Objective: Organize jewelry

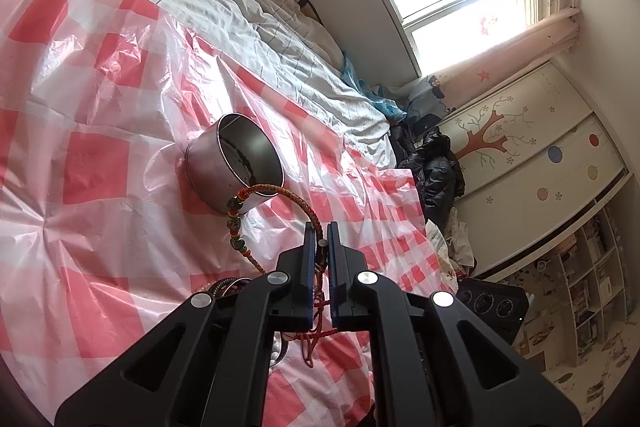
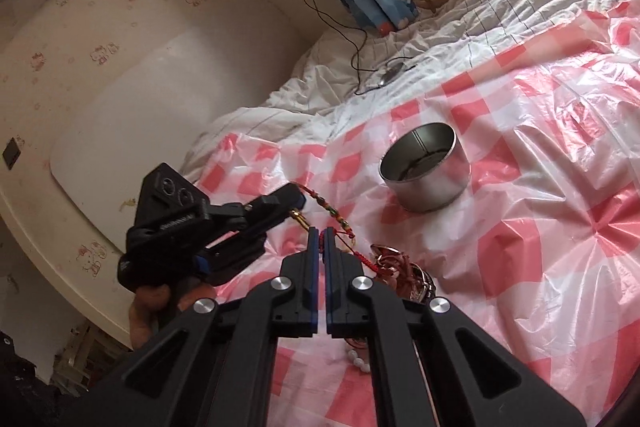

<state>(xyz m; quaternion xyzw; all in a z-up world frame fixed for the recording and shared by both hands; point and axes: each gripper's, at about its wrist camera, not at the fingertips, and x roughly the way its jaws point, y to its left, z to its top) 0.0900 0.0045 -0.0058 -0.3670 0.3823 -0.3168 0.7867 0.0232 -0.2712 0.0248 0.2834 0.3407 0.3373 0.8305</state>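
We hold the braided bracelet [image 1: 298,205] clamped in our left gripper [image 1: 321,233], hanging above the checked plastic sheet [image 1: 100,107] near the metal tin [image 1: 236,167]. Our right gripper [image 2: 320,233] is closed, seemingly empty. Light and limp, it swings; gripping the braid, not the beads, seems safest.

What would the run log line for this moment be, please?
left gripper: shut on braided bracelet | right gripper: shut, empty | metal tin: upright on checked sheet
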